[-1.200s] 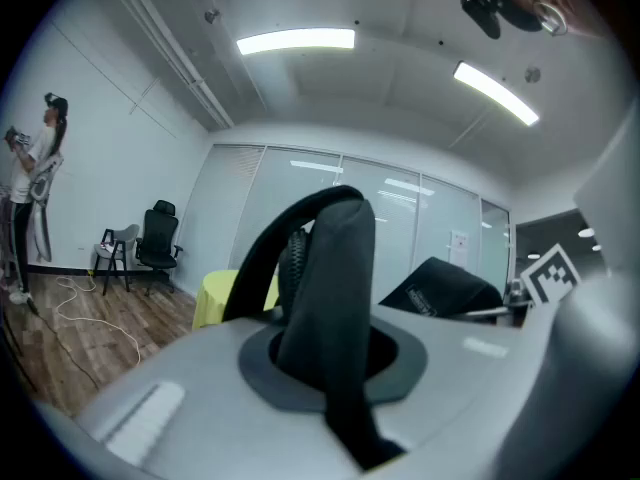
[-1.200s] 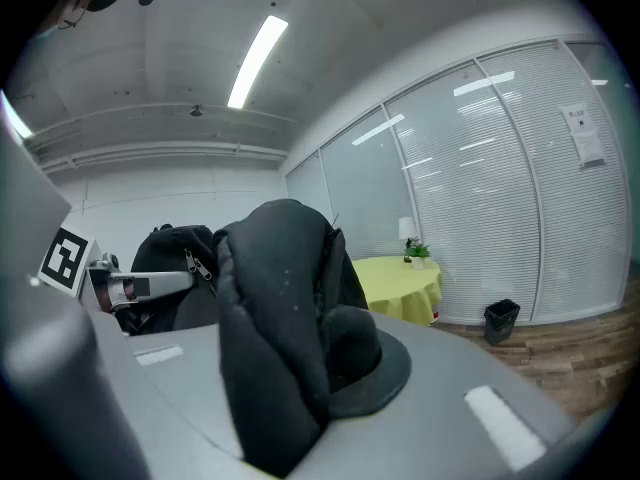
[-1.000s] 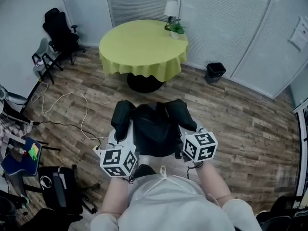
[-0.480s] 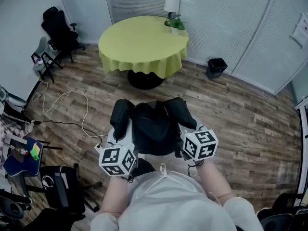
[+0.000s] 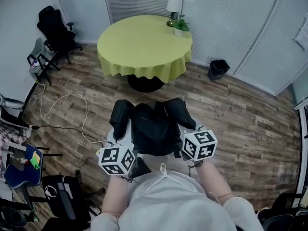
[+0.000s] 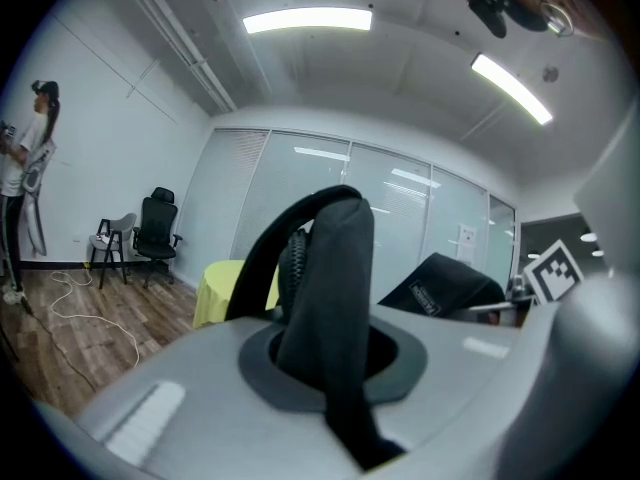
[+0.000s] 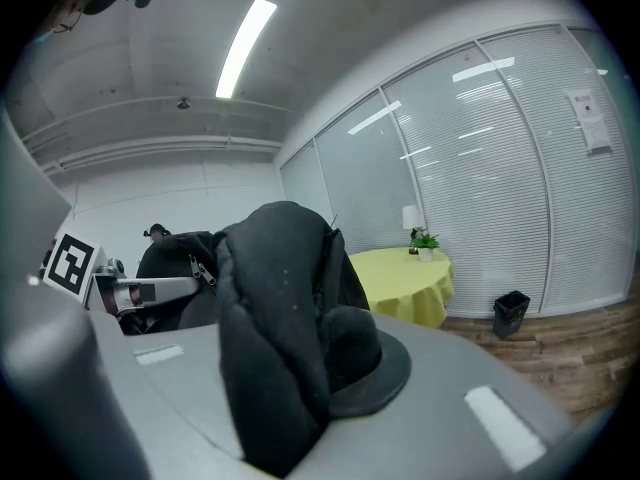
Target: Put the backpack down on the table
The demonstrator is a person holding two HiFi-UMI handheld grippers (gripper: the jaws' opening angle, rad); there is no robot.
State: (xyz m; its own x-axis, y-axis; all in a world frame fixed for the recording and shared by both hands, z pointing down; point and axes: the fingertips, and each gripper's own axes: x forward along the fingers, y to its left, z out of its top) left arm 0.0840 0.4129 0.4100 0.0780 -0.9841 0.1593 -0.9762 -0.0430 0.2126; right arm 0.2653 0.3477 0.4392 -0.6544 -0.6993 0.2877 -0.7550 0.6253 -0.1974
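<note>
A black backpack (image 5: 151,129) hangs in the air in front of me, over the wooden floor, held between both grippers. My left gripper (image 5: 123,134) is shut on its left shoulder strap (image 6: 325,298), which runs up between the jaws. My right gripper (image 5: 186,133) is shut on a thick fold of the backpack's right strap (image 7: 280,318). The round table with a yellow-green cloth (image 5: 139,47) stands ahead, a step or so beyond the backpack. It also shows behind the strap in the left gripper view (image 6: 215,288) and to the right in the right gripper view (image 7: 405,278).
A lamp (image 5: 173,6) and a small potted plant (image 5: 179,29) stand at the table's far edge. Black office chairs (image 5: 57,28) line the left wall, and a white cable (image 5: 62,109) lies on the floor. A black bin (image 5: 219,69) stands right of the table. Glass walls with blinds close the far side.
I have moved forward with the backpack, and the table now lies a little nearer. Both grippers keep the same hold on the straps.
</note>
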